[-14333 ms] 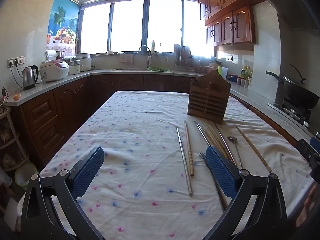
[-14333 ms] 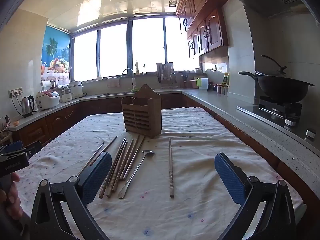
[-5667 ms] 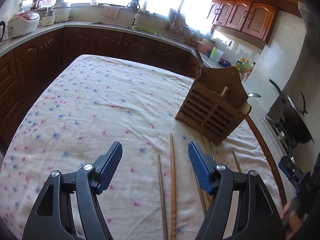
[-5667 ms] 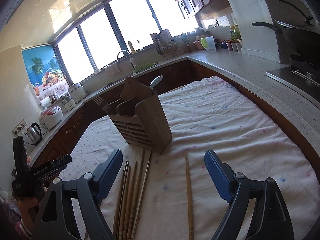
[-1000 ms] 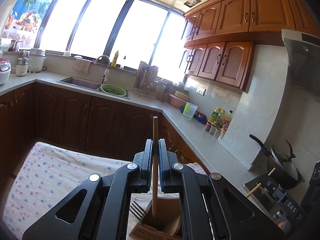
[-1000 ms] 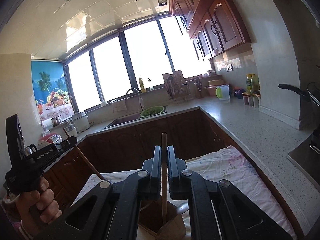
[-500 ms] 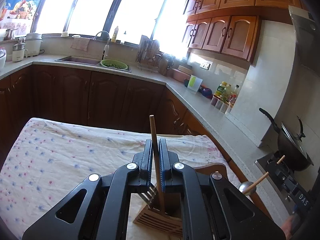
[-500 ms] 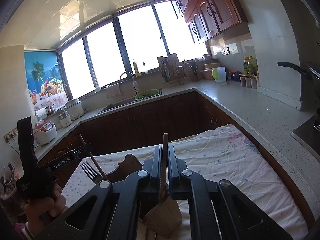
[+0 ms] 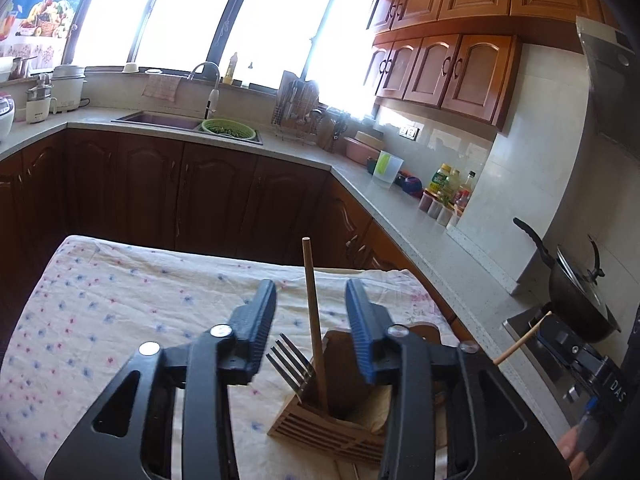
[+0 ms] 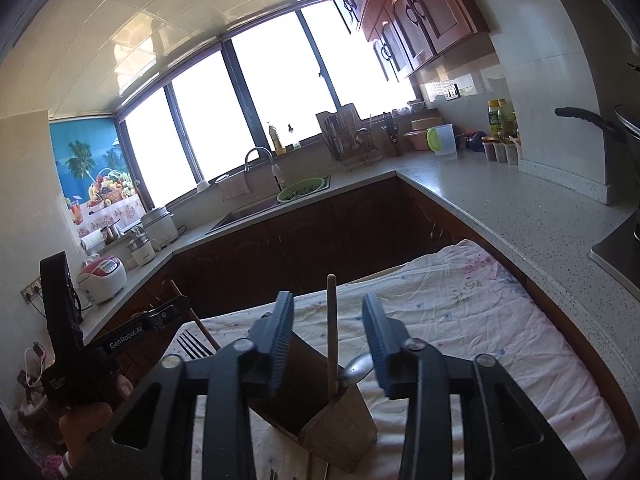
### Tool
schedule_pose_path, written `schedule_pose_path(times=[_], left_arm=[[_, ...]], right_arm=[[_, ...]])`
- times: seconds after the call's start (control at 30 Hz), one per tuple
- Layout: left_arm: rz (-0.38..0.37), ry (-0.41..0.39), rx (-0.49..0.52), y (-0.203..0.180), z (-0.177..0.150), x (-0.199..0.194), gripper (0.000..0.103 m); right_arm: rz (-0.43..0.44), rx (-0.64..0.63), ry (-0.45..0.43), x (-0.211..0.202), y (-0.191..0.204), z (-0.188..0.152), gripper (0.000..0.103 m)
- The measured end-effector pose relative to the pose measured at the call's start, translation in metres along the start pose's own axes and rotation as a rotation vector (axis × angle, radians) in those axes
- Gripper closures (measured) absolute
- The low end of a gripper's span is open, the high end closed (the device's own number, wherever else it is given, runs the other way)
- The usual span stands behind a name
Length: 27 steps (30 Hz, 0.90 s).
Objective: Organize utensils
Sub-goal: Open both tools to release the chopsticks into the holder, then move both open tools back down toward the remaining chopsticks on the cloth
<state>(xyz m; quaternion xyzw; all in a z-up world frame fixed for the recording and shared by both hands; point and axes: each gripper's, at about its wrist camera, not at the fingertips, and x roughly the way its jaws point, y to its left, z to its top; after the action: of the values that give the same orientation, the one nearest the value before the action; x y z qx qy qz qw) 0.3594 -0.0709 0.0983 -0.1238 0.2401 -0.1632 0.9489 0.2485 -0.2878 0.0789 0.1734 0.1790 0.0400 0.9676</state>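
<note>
- Two wooden chopsticks stand in the wooden holder point(image 9: 344, 416), lower centre of both views: one point(image 9: 314, 320) between the left gripper point(image 9: 310, 336) pads, one point(image 10: 331, 328) inside the right gripper point(image 10: 328, 340).
- Both jaws have just been opening; pads clear of the sticks, nothing grasped.
- Sticks judged light, stiff, smooth; pinch mid-shaft.
- Holder compartments and table point(image 9: 120, 320) in front hidden by gripper bodies.

A chopstick point(image 9: 314, 328) and a fork point(image 9: 289, 365) stand in the wooden holder point(image 9: 320, 430) on the table point(image 9: 100, 320).
</note>
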Motion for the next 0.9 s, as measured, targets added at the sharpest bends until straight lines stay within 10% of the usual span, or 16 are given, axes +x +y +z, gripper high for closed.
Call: schedule_pose_path(times=[0.23, 0.9], left_arm=[[0.024, -0.051, -0.032, 0.014, -0.008, -0.048, 0.025], [0.113, 0.084, -0.125, 0.058, -0.114, -0.136, 0.022]], right_arm=[[0.046, 0.037, -0.082, -0.041, 0.0, 0.004, 0.002], [0.045, -0.015, 0.049, -0.094, 0.015, -0.076, 0.0]])
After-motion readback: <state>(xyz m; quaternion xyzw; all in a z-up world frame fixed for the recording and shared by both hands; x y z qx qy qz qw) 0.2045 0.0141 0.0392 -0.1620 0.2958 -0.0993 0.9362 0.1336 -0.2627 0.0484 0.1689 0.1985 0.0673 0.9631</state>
